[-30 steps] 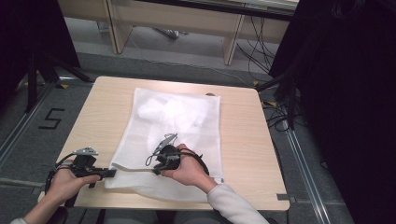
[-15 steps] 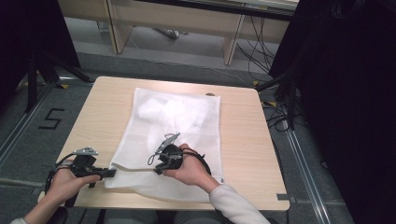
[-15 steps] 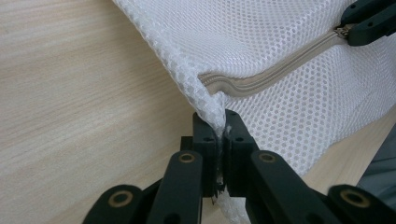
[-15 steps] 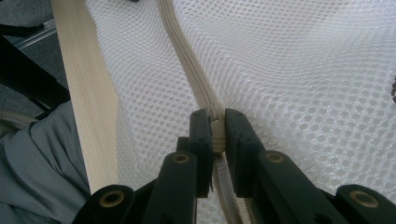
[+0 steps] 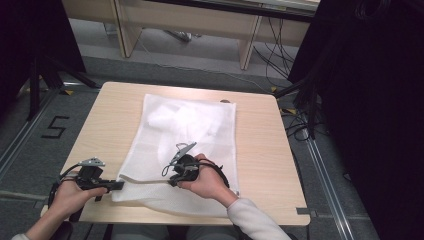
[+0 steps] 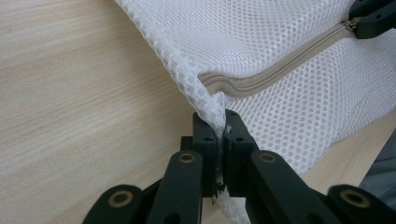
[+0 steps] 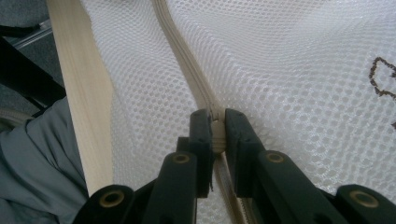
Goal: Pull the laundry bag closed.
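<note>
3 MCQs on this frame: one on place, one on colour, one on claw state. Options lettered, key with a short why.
1. Where does the left claw grip the mesh bag?
A. its near left corner
B. its far edge
C. its middle

2. What colour is the mesh bag?
A. blue
B. white
C. black

3. How does the right claw stand?
A. wide open above the bag
B. shut on the zipper
C. lying on the table

Key: 1 A, the corner is pinched at the zipper's end; 2 B, white netting; 3 B, jaws clamp the beige zipper line.

Even soft light, dark surroundings
</note>
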`<state>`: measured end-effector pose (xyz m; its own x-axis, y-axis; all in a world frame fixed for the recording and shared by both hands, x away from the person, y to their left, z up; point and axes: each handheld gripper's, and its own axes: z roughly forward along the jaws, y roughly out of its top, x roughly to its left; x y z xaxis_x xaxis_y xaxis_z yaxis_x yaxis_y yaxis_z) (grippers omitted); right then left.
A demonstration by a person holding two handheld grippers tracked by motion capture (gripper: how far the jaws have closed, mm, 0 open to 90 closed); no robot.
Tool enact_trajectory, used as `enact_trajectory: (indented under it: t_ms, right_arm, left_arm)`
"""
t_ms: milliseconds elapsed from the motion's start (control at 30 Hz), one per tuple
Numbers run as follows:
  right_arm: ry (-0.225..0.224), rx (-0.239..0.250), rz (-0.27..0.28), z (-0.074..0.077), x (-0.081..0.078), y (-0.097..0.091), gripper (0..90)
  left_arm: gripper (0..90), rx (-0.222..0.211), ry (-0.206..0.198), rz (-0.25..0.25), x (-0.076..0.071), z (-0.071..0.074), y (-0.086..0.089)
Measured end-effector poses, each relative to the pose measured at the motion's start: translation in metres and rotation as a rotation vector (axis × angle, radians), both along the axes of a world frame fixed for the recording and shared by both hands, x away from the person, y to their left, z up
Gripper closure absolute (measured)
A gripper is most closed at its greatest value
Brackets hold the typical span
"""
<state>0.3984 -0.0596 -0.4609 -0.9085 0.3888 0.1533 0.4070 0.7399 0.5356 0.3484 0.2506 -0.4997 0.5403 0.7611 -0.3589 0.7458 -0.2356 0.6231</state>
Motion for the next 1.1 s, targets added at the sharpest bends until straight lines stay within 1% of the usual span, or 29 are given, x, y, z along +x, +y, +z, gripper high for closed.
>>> enact_trajectory:
  t_ms: [100, 167, 333, 433, 500, 533, 567, 667, 700, 733, 767, 800, 833, 867, 900, 933, 967, 1000, 1033, 1100]
  right_arm:
    - [-0.004, 0.007, 0.001, 0.0, 0.0, -0.001, 82.6]
    - [0.006, -0.002, -0.013, 0.001, 0.0, -0.002, 82.6]
    - [0.009, -0.002, -0.015, 0.001, 0.0, -0.004, 82.5]
    - [0.003, 0.002, -0.018, 0.001, 0.0, -0.005, 82.6]
    - [0.011, -0.001, -0.024, 0.001, -0.001, -0.005, 82.6]
    - [0.002, 0.006, -0.008, 0.001, 0.0, -0.005, 82.6]
    - [0.001, 0.005, -0.009, 0.001, -0.001, -0.006, 82.5]
    - [0.002, -0.002, -0.008, 0.001, -0.001, -0.007, 82.6]
    - [-0.005, -0.002, -0.009, 0.002, 0.0, -0.008, 82.6]
    - [-0.004, -0.003, -0.007, 0.001, 0.0, -0.008, 82.6]
    - [-0.005, -0.006, -0.009, 0.002, 0.0, -0.008, 82.5]
    - [-0.002, -0.006, -0.01, 0.001, 0.0, -0.008, 82.6]
    - [-0.001, -0.004, -0.01, 0.001, 0.0, -0.009, 82.6]
    - [-0.001, -0.005, -0.01, 0.001, 0.0, -0.009, 82.6]
    - [0.0, -0.004, -0.011, 0.001, 0.0, -0.009, 82.5]
    - [0.008, -0.003, -0.017, 0.002, 0.0, -0.01, 82.5]
    - [0.01, 0.0, -0.023, 0.001, 0.0, -0.01, 82.6]
    - [0.005, -0.008, -0.026, 0.002, -0.001, -0.011, 82.5]
    - [0.008, -0.005, -0.027, 0.002, -0.001, -0.011, 82.6]
    - [0.006, -0.007, -0.026, 0.002, -0.001, -0.012, 82.6]
  left_arm:
    - [85.2, 0.0, 0.001, -0.002, 0.0, 0.0, 0.0]
    - [85.2, 0.001, -0.001, -0.002, 0.0, 0.0, 0.0]
    - [85.2, 0.001, 0.0, -0.001, 0.0, 0.0, 0.0]
    - [85.2, 0.002, 0.0, -0.001, 0.0, 0.0, 0.0]
    - [85.3, 0.002, 0.0, -0.001, 0.0, 0.0, 0.0]
    - [85.2, 0.001, 0.001, -0.001, 0.0, 0.0, 0.0]
    - [85.2, 0.005, 0.001, -0.006, 0.0, 0.0, 0.001]
    - [85.2, 0.001, 0.0, -0.001, 0.0, 0.0, 0.0]
    - [85.3, 0.002, 0.0, -0.001, 0.0, 0.0, 0.0]
    - [85.2, 0.023, 0.002, -0.024, 0.001, 0.0, 0.002]
    - [85.2, 0.029, 0.003, -0.032, 0.001, 0.001, 0.003]
    - [85.2, 0.004, 0.001, -0.005, 0.0, 0.0, 0.001]
    - [85.2, 0.013, 0.002, -0.013, 0.0, 0.0, 0.001]
    - [85.2, 0.031, 0.005, -0.034, 0.001, 0.001, 0.003]
    - [85.3, 0.004, 0.002, -0.006, 0.0, 0.0, 0.001]
    - [85.3, 0.015, 0.003, -0.019, 0.001, 0.0, 0.002]
    - [85.2, -0.002, -0.009, 0.01, 0.0, -0.001, -0.001]
    - [85.3, 0.031, 0.001, -0.03, 0.001, 0.001, 0.003]
    - [85.2, -0.001, 0.002, 0.002, 0.0, 0.0, 0.0]
    - [85.2, 0.0, 0.004, 0.0, 0.0, 0.0, 0.0]
